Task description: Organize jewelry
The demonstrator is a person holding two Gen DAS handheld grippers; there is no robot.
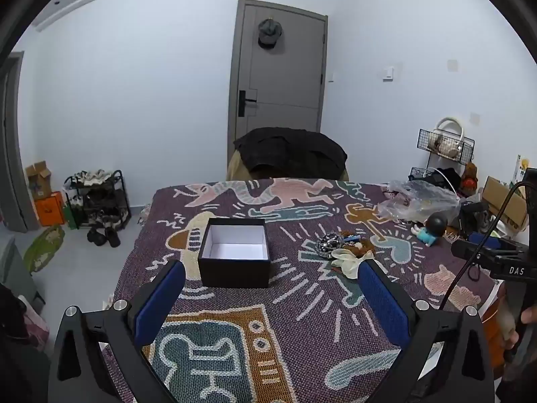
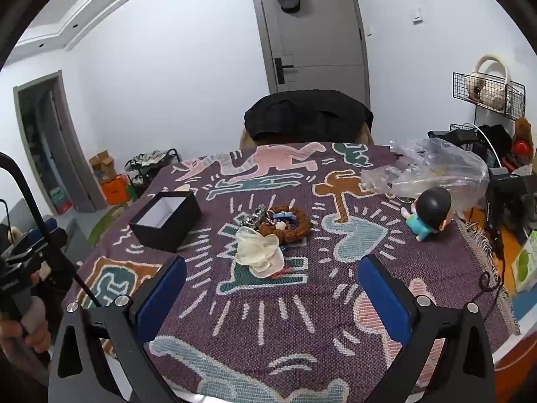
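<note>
On a patterned worktop point(image 2: 335, 302), a jewelry pile point(image 2: 272, 235) lies just right of an open black box point(image 1: 234, 257); left hand-held gripper point(image 1: 272, 302) and right hand-held gripper point(image 2: 272, 295) both hover with fingers apart, holding nothing.

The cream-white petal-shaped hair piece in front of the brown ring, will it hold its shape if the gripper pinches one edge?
The cream-white petal piece looks thin and layered, so it probably flexes. Being small, it is likely light. It overlaps the brown fuzzy ring, so lifting may drag that along.
</note>
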